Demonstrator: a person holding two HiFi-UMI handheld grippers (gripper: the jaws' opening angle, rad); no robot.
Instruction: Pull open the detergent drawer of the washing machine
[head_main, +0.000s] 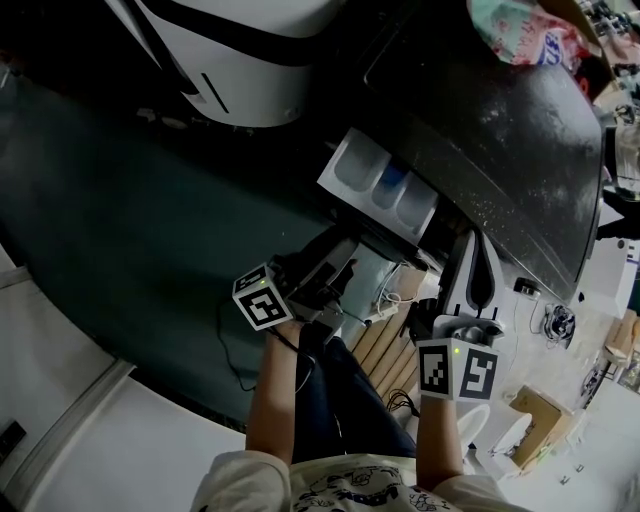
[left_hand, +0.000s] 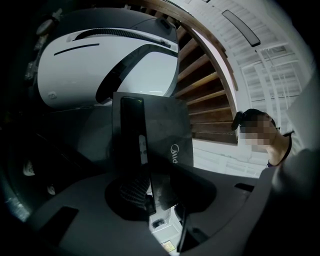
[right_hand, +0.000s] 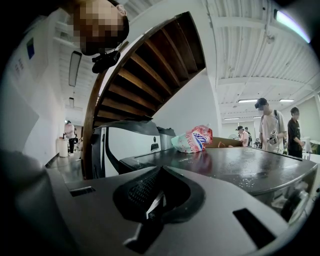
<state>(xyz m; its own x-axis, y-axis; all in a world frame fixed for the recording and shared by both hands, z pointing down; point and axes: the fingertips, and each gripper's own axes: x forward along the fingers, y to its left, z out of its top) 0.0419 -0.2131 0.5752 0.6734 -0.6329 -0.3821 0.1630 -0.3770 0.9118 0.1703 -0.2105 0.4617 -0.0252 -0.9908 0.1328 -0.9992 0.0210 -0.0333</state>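
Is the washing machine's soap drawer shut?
No, the drawer stands pulled out from the front of the washing machine, with its inside showing from above.

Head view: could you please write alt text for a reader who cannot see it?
The left gripper grips the dark front of a washing machine's detergent drawer, pulled out with its white compartments showing. The right gripper hangs beside it, empty.

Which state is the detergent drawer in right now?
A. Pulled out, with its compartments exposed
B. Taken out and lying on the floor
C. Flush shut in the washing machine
A: in the head view the detergent drawer stands slid out of the washing machine, its inside showing, with the left gripper clamped on its front.
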